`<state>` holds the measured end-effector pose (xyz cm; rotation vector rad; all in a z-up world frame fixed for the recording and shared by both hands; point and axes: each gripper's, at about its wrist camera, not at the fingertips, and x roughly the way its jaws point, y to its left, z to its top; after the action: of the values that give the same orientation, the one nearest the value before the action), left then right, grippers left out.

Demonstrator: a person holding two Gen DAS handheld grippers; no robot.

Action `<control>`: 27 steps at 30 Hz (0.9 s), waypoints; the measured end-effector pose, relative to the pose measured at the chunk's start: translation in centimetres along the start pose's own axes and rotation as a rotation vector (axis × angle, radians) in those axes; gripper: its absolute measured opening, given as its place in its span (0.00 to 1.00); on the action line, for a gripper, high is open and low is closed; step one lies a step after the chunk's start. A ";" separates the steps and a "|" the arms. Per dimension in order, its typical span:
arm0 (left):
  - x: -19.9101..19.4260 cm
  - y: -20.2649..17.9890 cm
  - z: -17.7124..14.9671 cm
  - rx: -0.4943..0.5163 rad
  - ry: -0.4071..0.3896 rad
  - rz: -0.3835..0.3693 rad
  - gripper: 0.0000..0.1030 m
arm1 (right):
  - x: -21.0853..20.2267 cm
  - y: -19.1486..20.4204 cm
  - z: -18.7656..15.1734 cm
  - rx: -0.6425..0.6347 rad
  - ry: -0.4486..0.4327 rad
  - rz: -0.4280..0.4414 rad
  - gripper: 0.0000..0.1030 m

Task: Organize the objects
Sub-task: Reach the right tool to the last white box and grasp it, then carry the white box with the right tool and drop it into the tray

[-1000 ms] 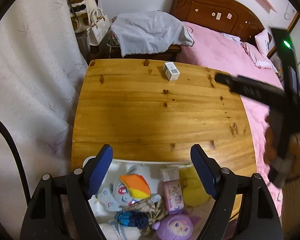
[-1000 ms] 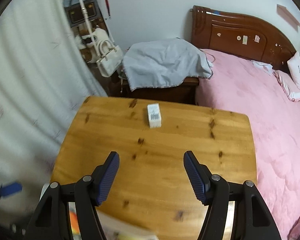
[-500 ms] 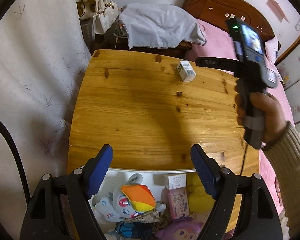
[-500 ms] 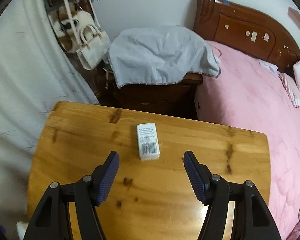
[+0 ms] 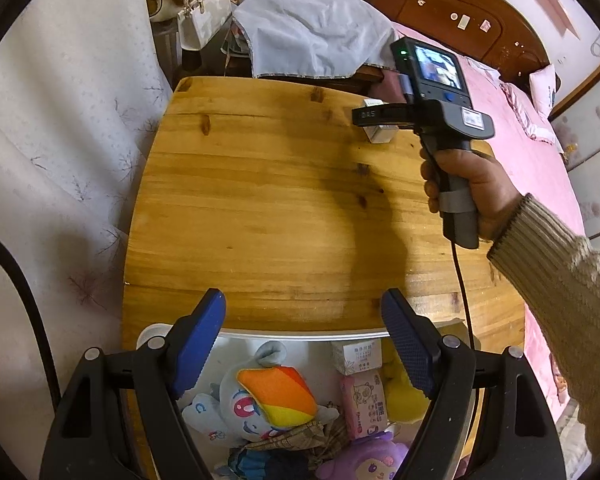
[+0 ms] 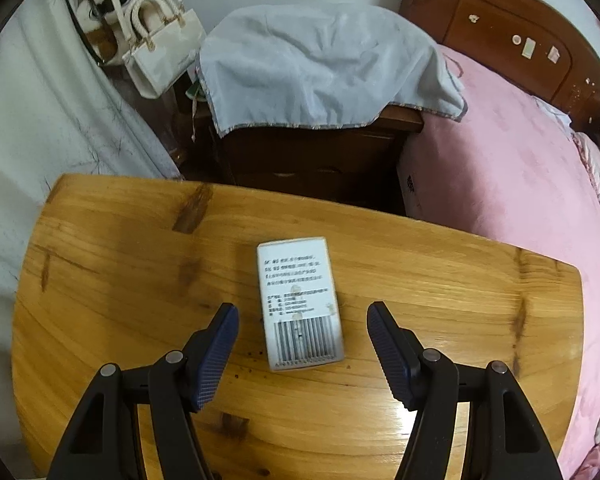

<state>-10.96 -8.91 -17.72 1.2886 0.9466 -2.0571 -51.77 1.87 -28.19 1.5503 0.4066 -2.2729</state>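
On the wooden counter (image 6: 420, 300), seen from the right wrist, a small white box (image 6: 300, 304) lies flat, with printed text and a barcode on its upper face. It is rectangular with sharp cardboard edges. The right tool (image 6: 302, 338) has its ribbed blue pads spread wide, one at each side of the near end of the box, and neither pad touches it. The wood is glossy, yellow, with dark knots. Behind the counter stands a dark nightstand under a wrinkled grey cloth (image 6: 320, 64), next to a bed with a soft pink cover (image 6: 520, 168).

From the left wrist, the left tool (image 5: 302, 336) is also spread and holds nothing. Under it, at the near edge of the counter, is a white bin (image 5: 300, 336) with plush toys, among them a pony with a rainbow mane (image 5: 268, 400), and small packets. This view alone shows the person's hand (image 5: 468, 184) in a ribbed knitted sleeve, gripping the handle of the right tool, which partly hides the box far across the counter.
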 end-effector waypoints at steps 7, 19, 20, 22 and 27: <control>0.2 0.0 -0.3 0.006 0.005 -0.010 0.80 | 0.9 0.1 -0.4 0.020 0.035 0.029 0.37; -0.8 -0.3 -1.5 0.003 0.001 -0.007 0.80 | -3.6 0.0 -1.6 0.000 -0.028 0.025 0.34; -1.1 -0.5 -1.7 0.002 -0.002 -0.007 0.80 | -4.6 -0.2 -1.9 0.005 -0.037 0.028 0.34; -1.5 -0.7 -2.0 0.002 -0.006 -0.010 0.80 | -6.0 -0.6 -2.3 0.017 -0.052 0.040 0.34; -3.0 -2.0 -2.9 0.017 -0.021 0.003 0.80 | -11.0 -1.8 -4.6 0.056 -0.098 0.093 0.34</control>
<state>-9.62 -5.20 -15.29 1.2743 0.9195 -2.0758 -45.09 6.90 -19.53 1.4453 0.2410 -2.2951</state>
